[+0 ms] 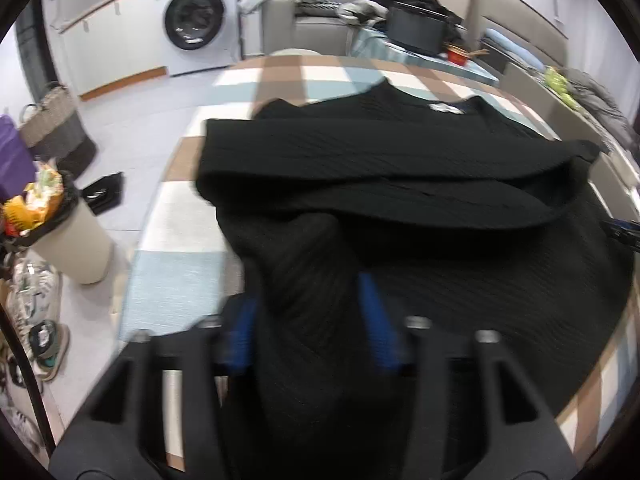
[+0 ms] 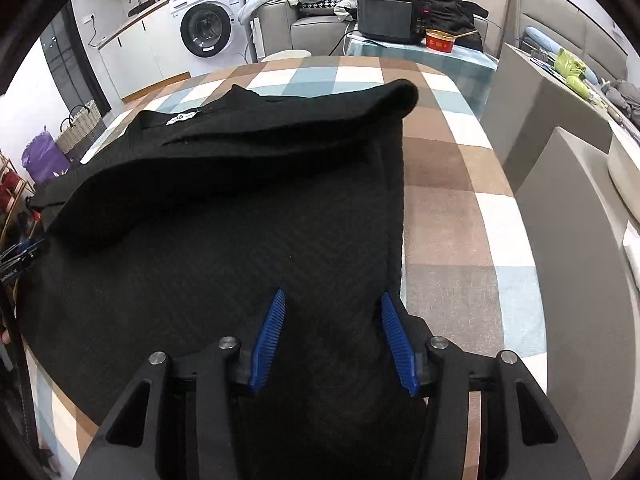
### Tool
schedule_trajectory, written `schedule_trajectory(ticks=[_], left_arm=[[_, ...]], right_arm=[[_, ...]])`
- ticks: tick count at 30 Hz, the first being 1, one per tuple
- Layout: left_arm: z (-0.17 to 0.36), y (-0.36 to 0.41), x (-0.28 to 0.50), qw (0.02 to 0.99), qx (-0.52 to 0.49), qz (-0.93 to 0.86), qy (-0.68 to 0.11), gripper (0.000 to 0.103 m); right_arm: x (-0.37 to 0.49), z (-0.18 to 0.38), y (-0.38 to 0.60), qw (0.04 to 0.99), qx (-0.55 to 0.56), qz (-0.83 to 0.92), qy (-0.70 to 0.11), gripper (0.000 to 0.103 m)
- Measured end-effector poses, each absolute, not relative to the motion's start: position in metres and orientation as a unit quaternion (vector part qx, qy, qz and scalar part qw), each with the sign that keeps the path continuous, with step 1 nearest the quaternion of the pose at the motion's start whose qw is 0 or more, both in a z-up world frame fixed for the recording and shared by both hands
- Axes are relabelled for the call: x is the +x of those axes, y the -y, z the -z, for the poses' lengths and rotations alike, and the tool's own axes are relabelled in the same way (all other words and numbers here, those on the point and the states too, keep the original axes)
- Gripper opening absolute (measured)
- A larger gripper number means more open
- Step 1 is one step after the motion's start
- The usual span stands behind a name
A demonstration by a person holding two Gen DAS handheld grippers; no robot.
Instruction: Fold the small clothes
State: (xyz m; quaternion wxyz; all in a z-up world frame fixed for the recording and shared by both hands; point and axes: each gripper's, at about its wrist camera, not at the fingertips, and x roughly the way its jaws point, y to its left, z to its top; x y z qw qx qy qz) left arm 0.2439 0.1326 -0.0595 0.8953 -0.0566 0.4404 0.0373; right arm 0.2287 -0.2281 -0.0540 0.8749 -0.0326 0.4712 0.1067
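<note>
A black knit garment (image 1: 400, 184) lies on the checked tablecloth (image 1: 180, 220), its sleeves folded across the body, a white neck label at the far edge. My left gripper (image 1: 308, 300) is open over the garment's near left corner, with cloth bunched between the blue pads (image 1: 240, 332). In the right wrist view the same garment (image 2: 224, 208) fills the left and middle. My right gripper (image 2: 332, 300) is open, its blue pads (image 2: 394, 336) on either side of the garment's near right hem. Neither gripper is closed on the cloth.
The table's right edge (image 2: 520, 240) borders grey furniture (image 2: 580, 240). A microwave (image 2: 390, 16) and a red bowl (image 2: 440, 42) stand on a table behind. A washing machine (image 1: 200, 20), a full waste bin (image 1: 60, 224) and baskets (image 1: 52, 124) stand on the floor at left.
</note>
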Motion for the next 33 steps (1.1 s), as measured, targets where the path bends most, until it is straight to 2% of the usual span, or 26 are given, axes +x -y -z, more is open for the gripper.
schedule_trajectory(ticks=[4, 19, 22, 25, 27, 33], left_arm=[[0.058, -0.128, 0.239, 0.896, -0.045, -0.039, -0.44, 0.028], [0.054, -0.137, 0.147, 0.891, -0.079, -0.038, -0.446, 0.028], [0.049, -0.151, 0.147, 0.885, -0.126, -0.038, -0.446, 0.031], [0.035, -0.169, 0.15, 0.89, -0.177, -0.044, -0.418, 0.049], [0.026, -0.178, 0.156, 0.896, -0.186, -0.058, -0.399, 0.058], [0.02, -0.196, 0.198, 0.889, -0.197, -0.078, -0.405, 0.058]], right_arm=[[0.218, 0.053, 0.223, 0.875, -0.049, -0.113, -0.469, 0.04], [0.117, 0.048, 0.241, 0.869, 0.0, -0.117, -0.481, 0.041], [0.121, 0.039, 0.25, 0.868, 0.025, -0.11, -0.484, 0.042], [0.125, 0.02, 0.256, 0.882, 0.064, -0.123, -0.452, 0.045], [0.132, 0.009, 0.26, 0.89, 0.09, -0.122, -0.429, 0.057], [0.164, 0.001, 0.26, 0.89, 0.142, -0.126, -0.414, 0.058]])
